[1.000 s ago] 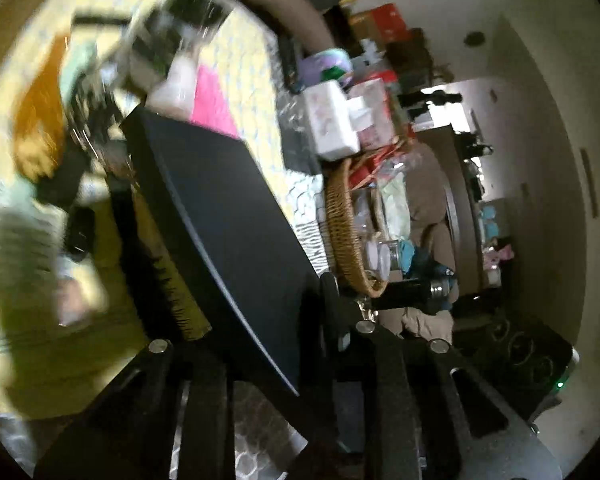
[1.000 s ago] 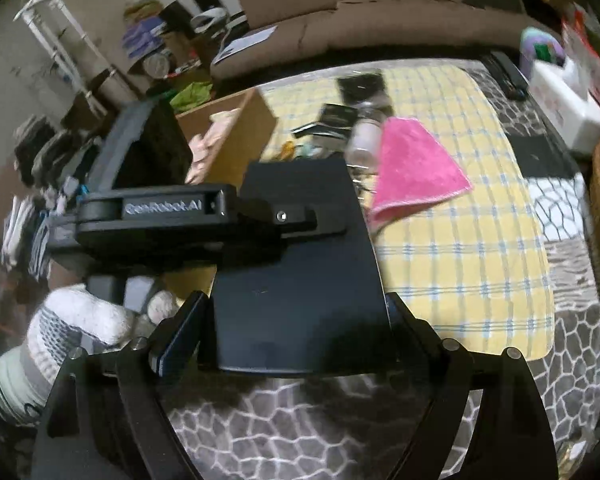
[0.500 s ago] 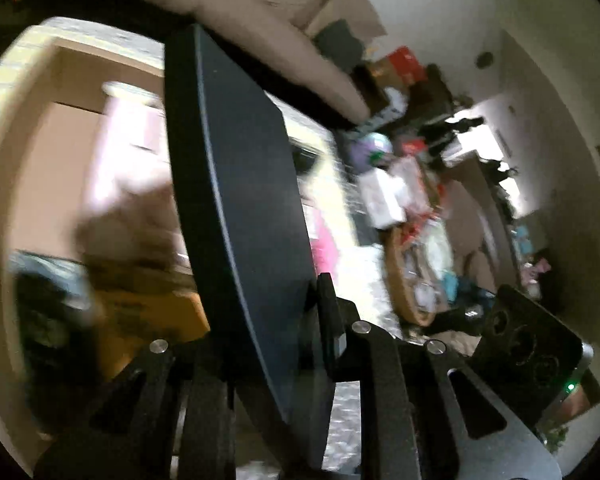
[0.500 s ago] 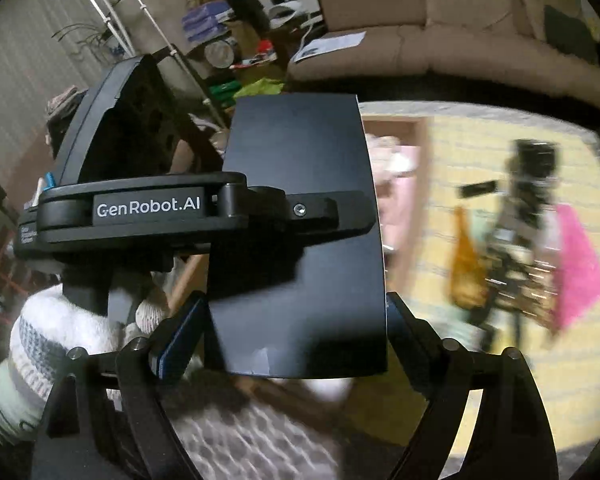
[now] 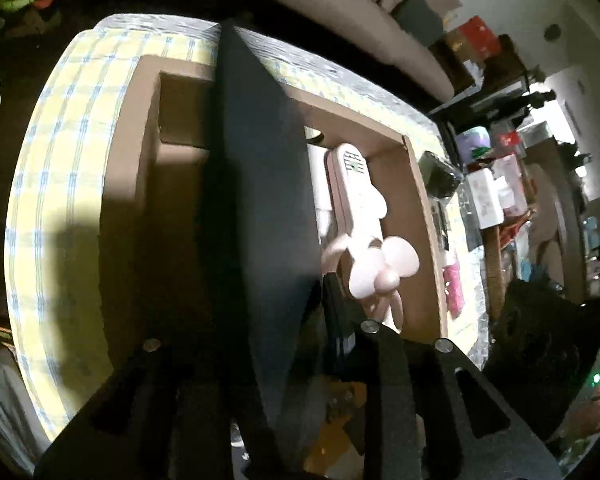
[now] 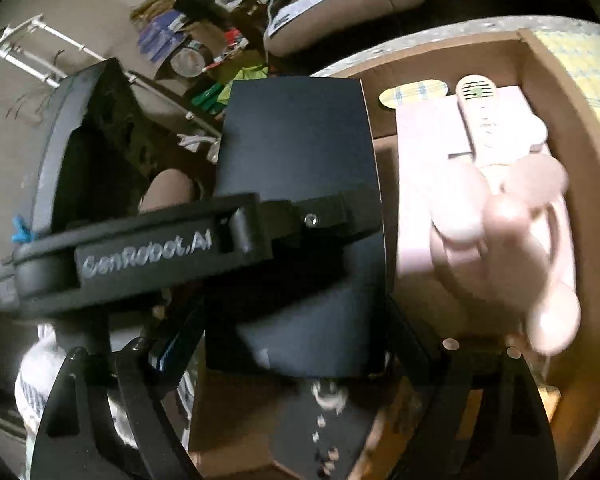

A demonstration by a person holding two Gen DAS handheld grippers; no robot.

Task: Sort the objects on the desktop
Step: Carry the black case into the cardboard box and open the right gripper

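**Both grippers hold the black book over the cardboard box**

The left gripper (image 5: 268,320) has its fingers closed on a flat black book (image 5: 260,184). In the left wrist view the book stands on its edge and rises from between the fingers, above the open cardboard box (image 5: 140,152). The box sits on a yellow checked cloth (image 5: 52,184) that covers the counter.

In the right wrist view the same black book (image 6: 300,152) is seen from its flat cover. The right gripper (image 6: 292,356) holds its near edge, with one finger at each side of the book, so the fingers are rather wide and pressed on it. The left gripper (image 6: 324,216) crosses the cover from the left side; its body carries the words "GenRobot.AI". A hand in a white knitted glove (image 6: 36,384) shows below it.

Inside the box (image 6: 580,200), just beside the book on its right, lies a pink handheld fan (image 6: 504,216) on a pale pink flat package (image 6: 424,160). In the left wrist view the fan (image 5: 364,216) lies with its blades toward the camera and its handle pointing away.

Behind the counter a beige sofa (image 5: 340,4) is visible, and to the right a crowded shelf with boxes (image 5: 488,196).
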